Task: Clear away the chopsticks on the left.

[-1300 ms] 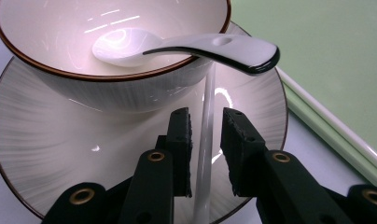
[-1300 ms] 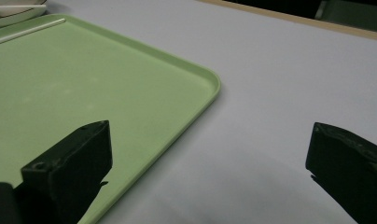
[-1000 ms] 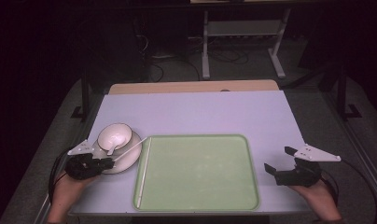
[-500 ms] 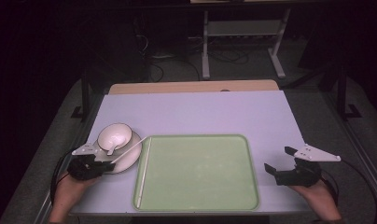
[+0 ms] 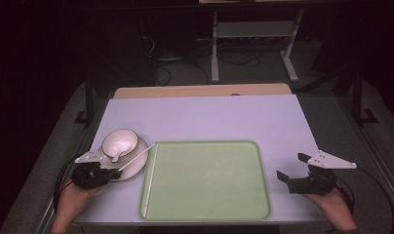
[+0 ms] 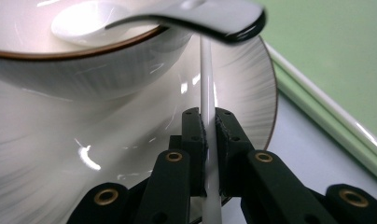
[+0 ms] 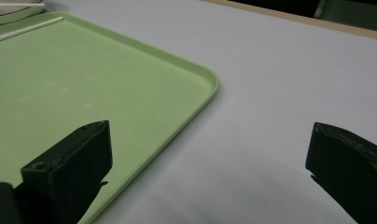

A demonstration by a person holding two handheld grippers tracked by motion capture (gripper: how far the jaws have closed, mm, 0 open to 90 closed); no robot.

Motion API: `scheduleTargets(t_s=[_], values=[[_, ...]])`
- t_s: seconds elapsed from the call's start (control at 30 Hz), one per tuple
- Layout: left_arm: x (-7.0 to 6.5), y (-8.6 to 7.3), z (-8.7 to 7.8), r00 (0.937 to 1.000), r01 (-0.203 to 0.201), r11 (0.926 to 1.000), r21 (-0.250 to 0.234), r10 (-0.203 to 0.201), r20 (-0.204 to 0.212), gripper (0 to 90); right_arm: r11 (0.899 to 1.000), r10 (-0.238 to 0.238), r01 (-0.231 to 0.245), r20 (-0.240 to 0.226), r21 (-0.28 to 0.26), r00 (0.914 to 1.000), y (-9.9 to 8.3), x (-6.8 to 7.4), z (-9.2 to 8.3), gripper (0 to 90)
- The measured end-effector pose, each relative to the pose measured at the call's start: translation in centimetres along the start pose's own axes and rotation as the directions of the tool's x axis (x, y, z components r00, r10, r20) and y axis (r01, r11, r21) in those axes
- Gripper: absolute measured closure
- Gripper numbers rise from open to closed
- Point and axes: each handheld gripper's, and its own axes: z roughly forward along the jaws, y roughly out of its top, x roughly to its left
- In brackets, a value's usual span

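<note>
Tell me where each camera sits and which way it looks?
High view: above the table, looking down; both hands, left gripper, right gripper.
Left gripper view: on the left gripper, facing the bowl; jaws shut on a chopstick.
Right gripper view: on the right gripper, open, facing the tray.
All share the tray.

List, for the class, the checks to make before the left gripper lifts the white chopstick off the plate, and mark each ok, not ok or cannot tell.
1. Left gripper shut on the white chopstick; its jaws have just been closing: ok.
2. Chopstick tip clear of the spoon handle above it: not ok, it passes under.
3. Green tray has bare room: ok.
4. Second chopstick lies along the tray's left rim, apart: ok.
5. Right gripper open, empty, beside the tray: ok.
6. Bowl steady on the plate: cannot tell.
</note>
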Motion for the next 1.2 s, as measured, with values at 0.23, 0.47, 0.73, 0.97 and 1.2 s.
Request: scheduleTargets(t_s=[0.23, 0.47, 0.73, 0.97, 1.2], values=[[-0.8, 0.5, -0.3, 0.9997, -0.014, 0.9996, -0.025, 0.015, 0.021, 83.3, 1.000, -0.001, 0.001, -0.004, 0.005, 1.0000, 0.0, 0.0, 0.1, 0.0], [-1.7, 1.0, -0.4, 0.9981, -0.035, 0.9986, -0.039, 0.037, 0.048, 83.3, 1.000, -0.005, 0.005, -0.005, 0.002, 1.0000, -0.1, 0.2, 0.0, 0.0], [-3.0, 1.5, 0.2, 0.9943, -0.053, 0.9972, -0.052, 0.058, 0.089, 83.3, 1.000, -0.004, 0.004, -0.005, -0.002, 1.0000, -0.1, 0.2, 0.0, 0.0], [-5.0, 2.5, 1.2, 0.9896, -0.083, 0.9958, -0.039, 0.087, 0.115, 83.4, 1.000, -0.005, 0.005, -0.008, -0.002, 1.0000, -0.1, 0.3, 0.0, 0.0], [-6.5, 3.7, 2.4, 0.9845, -0.095, 0.9945, -0.044, 0.101, 0.144, 83.3, 1.000, -0.003, 0.003, -0.007, -0.003, 1.0000, -0.1, 0.3, 0.0, 0.0]])
